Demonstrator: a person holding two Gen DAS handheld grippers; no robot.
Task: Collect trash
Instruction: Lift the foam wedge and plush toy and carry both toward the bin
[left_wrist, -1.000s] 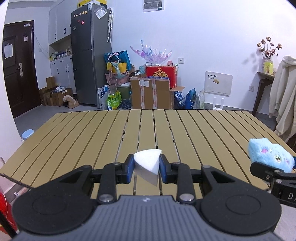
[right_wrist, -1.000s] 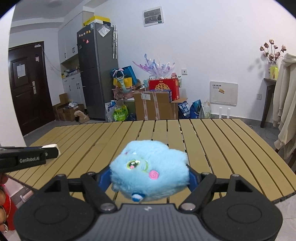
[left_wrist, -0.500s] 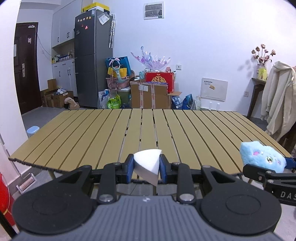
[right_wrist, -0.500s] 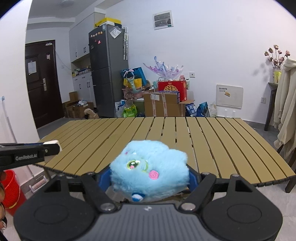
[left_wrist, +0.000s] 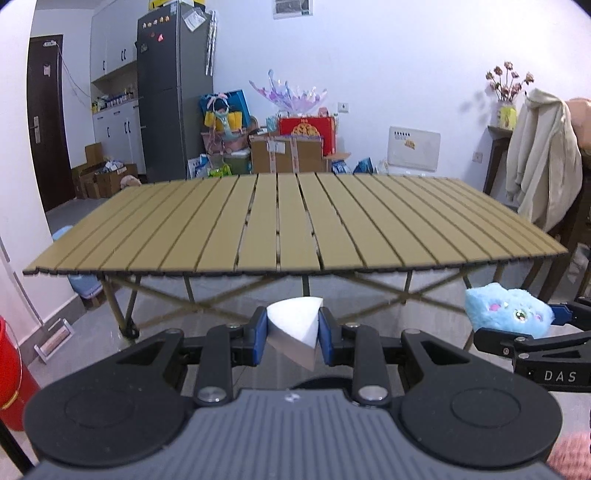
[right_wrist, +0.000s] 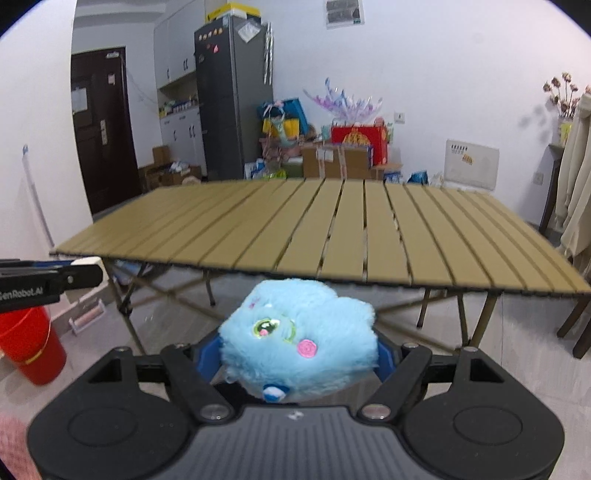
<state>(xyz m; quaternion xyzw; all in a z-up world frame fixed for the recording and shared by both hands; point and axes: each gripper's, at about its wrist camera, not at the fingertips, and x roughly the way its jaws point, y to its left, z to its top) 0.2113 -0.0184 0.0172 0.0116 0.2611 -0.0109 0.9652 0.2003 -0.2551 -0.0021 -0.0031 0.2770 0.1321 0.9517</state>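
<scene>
Between the blue pads of the left gripper (left_wrist: 293, 338) sits a white wedge-shaped piece (left_wrist: 295, 330) — clamped on both sides, rounded edge up, point hanging down below the fingers. It's held in the air in front of the near edge of the slatted folding table (left_wrist: 295, 221), not touching it.

Right gripper (right_wrist: 299, 354) is closed around a fluffy blue plush toy (right_wrist: 299, 339); green eye and pink cheek spot face the cam, fur bulges over both pads. Also off the table, in front of its near edge. In the left wrist view the same plush shows at lower right, w/ the right gripper's black fingers under and beside it.

Red bucket (right_wrist: 31, 343) stands on the floor at the left, near the table's left legs — left gripper's finger tip crosses just above it in the right wrist view. Beyond the table: dark grey fridge (left_wrist: 171, 92), cardboard boxes (left_wrist: 291, 153) w/ a red box on top, dark door (left_wrist: 46, 122) at far left. Beige coat (left_wrist: 543, 155) hangs at the right, dried flowers behind it on a shelf.
</scene>
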